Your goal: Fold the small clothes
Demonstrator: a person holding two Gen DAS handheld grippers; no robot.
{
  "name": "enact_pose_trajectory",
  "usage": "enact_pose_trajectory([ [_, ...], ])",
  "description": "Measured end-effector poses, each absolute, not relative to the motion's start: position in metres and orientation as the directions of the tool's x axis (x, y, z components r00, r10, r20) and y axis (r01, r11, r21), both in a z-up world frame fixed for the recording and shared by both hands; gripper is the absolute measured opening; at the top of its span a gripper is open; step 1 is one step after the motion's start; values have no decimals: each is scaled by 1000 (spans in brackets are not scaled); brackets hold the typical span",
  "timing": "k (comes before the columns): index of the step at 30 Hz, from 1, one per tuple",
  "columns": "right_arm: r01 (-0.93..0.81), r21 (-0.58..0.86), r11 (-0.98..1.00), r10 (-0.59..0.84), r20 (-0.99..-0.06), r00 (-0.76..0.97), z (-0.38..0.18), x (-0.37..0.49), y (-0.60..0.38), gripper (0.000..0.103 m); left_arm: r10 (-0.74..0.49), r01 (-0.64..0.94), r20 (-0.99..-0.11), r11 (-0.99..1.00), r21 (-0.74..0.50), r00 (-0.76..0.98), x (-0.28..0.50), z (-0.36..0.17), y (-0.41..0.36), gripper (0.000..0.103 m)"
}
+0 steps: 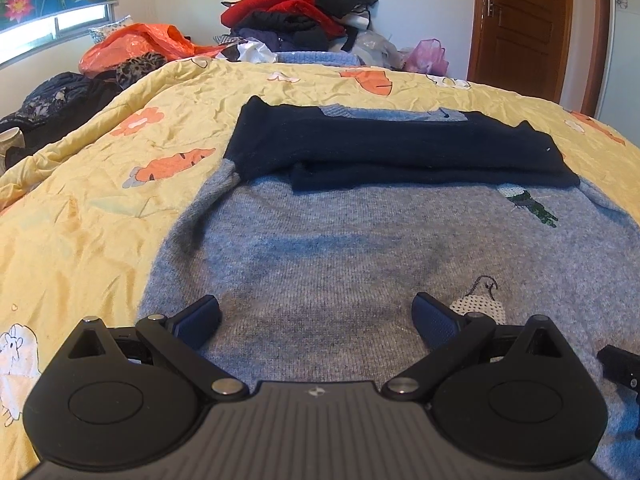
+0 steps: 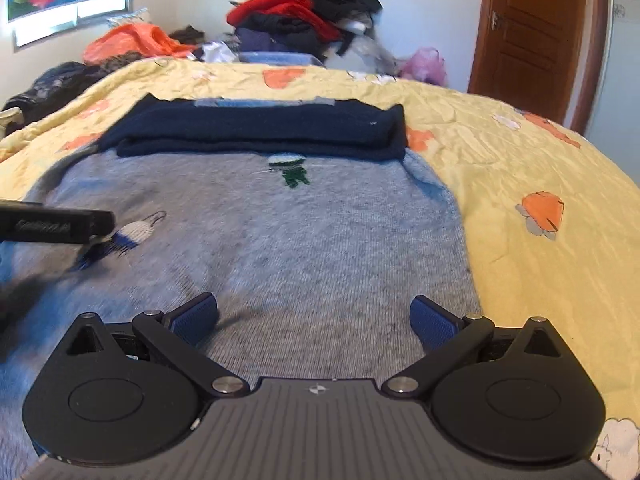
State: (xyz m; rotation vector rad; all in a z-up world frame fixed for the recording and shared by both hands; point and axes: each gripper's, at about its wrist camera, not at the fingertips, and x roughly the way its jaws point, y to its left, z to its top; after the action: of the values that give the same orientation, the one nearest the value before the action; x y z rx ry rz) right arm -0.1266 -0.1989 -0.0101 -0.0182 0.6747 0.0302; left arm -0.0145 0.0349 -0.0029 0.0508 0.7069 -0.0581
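A grey knit sweater [image 1: 320, 248] with small embroidered birds lies flat on the yellow quilt; it also shows in the right wrist view [image 2: 280, 232]. Its navy sleeves [image 1: 400, 148] are folded across the chest near the collar, and show in the right wrist view too [image 2: 260, 128]. My left gripper [image 1: 316, 320] is open and empty, low over the sweater's near left part. My right gripper [image 2: 314, 318] is open and empty, low over the near right part. The left gripper's body [image 2: 56, 226] shows at the left edge of the right wrist view.
The yellow carrot-print quilt [image 1: 100, 208] covers the bed around the sweater. A tall pile of red and dark clothes [image 1: 296, 12] stands at the far end, with an orange bag [image 1: 132, 44] to its left. A wooden door [image 1: 520, 28] is at the far right.
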Motion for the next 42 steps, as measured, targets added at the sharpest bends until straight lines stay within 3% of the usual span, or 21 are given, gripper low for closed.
enact_pose_trajectory([
  [12,-33,5,999,29,-625,780,-11,-121,-200,103,-68,123,-686,992,32,725,-62,1,40,103],
  [15,-33,4,999,28,-626,780,-11,-121,-200,103,-84,136,-659,990,29,748,-78,-2,44,103],
  [25,-22,8,1000,21,-665,747,-4,-132,-197,103,-83,131,-653,991,25,752,-75,-3,43,103],
  [28,-72,-28,997,39,-622,782,-11,-151,-191,103,-83,130,-653,991,24,753,-76,-3,44,103],
  [42,-67,6,998,56,-625,779,-10,-149,-195,103,-79,126,-652,992,24,754,-77,-3,45,103],
])
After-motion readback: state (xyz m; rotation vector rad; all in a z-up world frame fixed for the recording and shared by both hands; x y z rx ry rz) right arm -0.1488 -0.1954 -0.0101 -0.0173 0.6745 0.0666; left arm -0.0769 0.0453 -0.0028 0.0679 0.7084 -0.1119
